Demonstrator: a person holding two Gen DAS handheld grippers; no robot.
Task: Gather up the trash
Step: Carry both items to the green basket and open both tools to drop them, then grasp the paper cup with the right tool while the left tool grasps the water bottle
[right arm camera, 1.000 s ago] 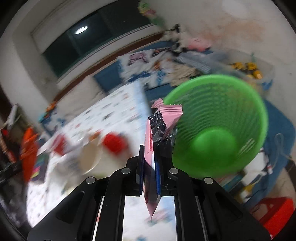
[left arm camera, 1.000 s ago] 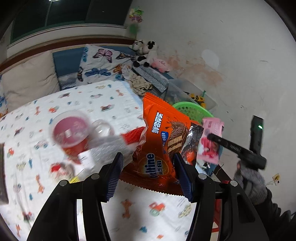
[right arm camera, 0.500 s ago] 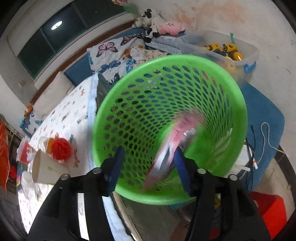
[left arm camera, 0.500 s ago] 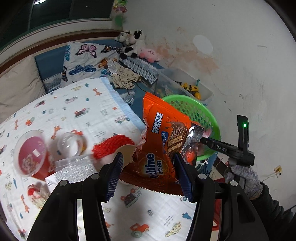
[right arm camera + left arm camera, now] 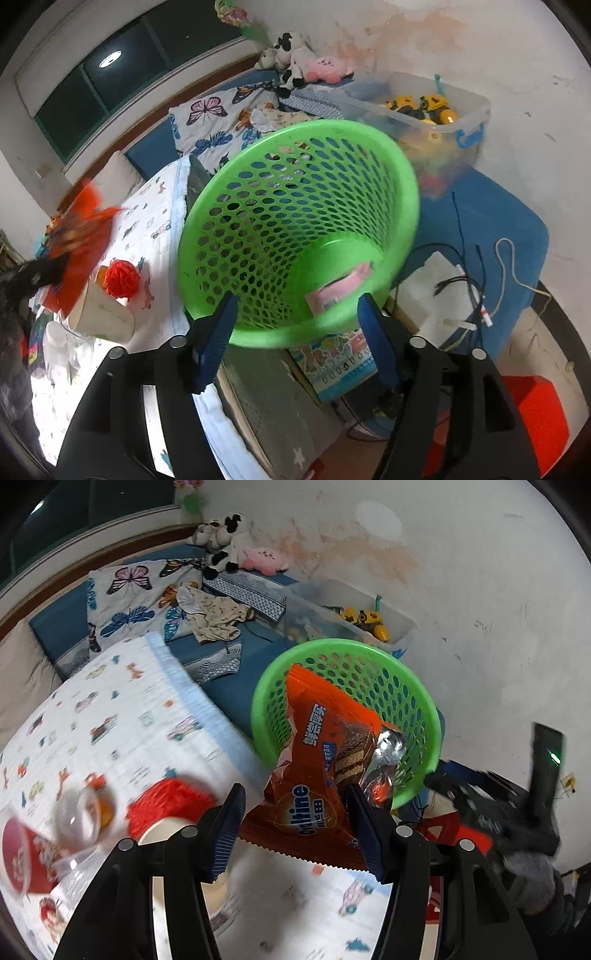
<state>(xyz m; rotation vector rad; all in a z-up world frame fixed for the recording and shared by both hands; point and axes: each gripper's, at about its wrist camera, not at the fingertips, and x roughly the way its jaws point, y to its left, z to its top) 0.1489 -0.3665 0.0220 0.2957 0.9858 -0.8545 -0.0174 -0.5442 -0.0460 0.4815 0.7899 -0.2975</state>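
Observation:
My left gripper (image 5: 295,827) is shut on an orange Ovaltine wrapper (image 5: 317,775) and holds it in front of the green mesh basket (image 5: 406,694), near the table's right edge. My right gripper (image 5: 299,332) is open and empty just above the basket's near rim (image 5: 295,336). A pink wrapper (image 5: 340,288) lies at the bottom of the basket. The orange wrapper also shows blurred at the left of the right wrist view (image 5: 81,236). The right gripper and gloved hand appear at the right of the left wrist view (image 5: 517,812).
On the printed tablecloth (image 5: 122,716) lie a red mesh ball (image 5: 166,805), a paper cup (image 5: 103,314), a clear cup (image 5: 77,816) and a red-lidded cup (image 5: 18,853). A clear toy bin (image 5: 424,107) stands behind the basket. Cables (image 5: 465,280) lie on the blue mat.
My right gripper opened and dropped the pink wrapper into the basket, then pulled back. My left gripper carried the orange wrapper right toward the basket.

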